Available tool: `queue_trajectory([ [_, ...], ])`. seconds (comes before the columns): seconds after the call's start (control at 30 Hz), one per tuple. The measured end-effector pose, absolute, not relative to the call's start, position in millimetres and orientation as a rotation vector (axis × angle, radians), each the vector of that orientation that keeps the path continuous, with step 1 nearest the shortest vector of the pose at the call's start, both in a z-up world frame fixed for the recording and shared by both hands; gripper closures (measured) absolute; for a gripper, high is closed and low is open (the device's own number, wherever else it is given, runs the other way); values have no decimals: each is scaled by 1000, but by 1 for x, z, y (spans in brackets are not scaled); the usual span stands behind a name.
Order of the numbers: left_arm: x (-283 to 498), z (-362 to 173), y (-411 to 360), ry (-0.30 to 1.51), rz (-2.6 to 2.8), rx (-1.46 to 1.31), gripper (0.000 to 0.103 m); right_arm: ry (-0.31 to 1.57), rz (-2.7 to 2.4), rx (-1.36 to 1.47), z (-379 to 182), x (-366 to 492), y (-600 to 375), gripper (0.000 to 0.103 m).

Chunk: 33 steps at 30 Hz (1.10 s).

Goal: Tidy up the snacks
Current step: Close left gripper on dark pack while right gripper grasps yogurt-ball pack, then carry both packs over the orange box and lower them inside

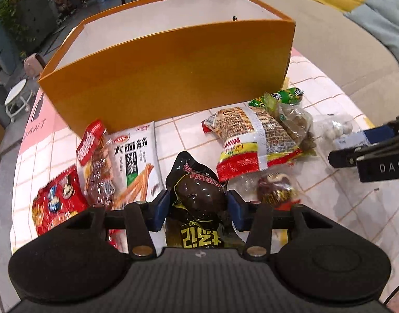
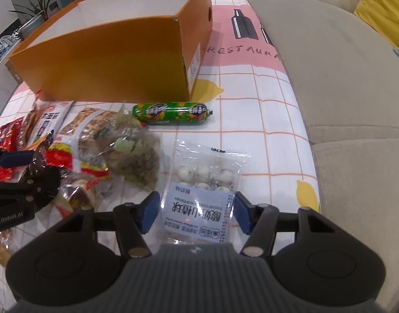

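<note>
An open orange box (image 1: 173, 67) with a white inside stands at the back of the table; it also shows in the right wrist view (image 2: 108, 62). My left gripper (image 1: 198, 206) has its blue pads against both sides of a black snack packet with a dark egg shape (image 1: 199, 195). My right gripper (image 2: 195, 211) is open, its pads on either side of a clear packet of white balls with a blue label (image 2: 202, 190), apart from it. The right gripper also shows at the right edge of the left wrist view (image 1: 366, 154).
Several snack packets lie in front of the box: a white noodle-stick bag (image 1: 133, 161), red packets (image 1: 56, 200), a yellow-red bag (image 1: 251, 140), a clear bag of brown pieces (image 2: 136, 154), a green sausage (image 2: 172, 112). A beige sofa (image 2: 342, 91) borders the table on the right.
</note>
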<state>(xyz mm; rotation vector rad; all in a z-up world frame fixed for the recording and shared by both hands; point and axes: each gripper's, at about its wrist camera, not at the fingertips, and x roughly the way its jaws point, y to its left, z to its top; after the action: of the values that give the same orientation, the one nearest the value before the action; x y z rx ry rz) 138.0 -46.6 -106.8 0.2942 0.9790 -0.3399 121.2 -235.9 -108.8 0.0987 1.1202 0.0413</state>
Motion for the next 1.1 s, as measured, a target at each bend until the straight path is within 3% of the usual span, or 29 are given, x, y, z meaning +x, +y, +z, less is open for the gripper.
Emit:
queue_trajectory([
  [0.57, 84, -36, -13, 851, -298, 115, 50, 1009, 148, 101, -50, 71, -213, 45],
  [1.1, 131, 40, -4, 686, -336, 97, 51, 888, 281, 103, 34, 124, -200, 45],
])
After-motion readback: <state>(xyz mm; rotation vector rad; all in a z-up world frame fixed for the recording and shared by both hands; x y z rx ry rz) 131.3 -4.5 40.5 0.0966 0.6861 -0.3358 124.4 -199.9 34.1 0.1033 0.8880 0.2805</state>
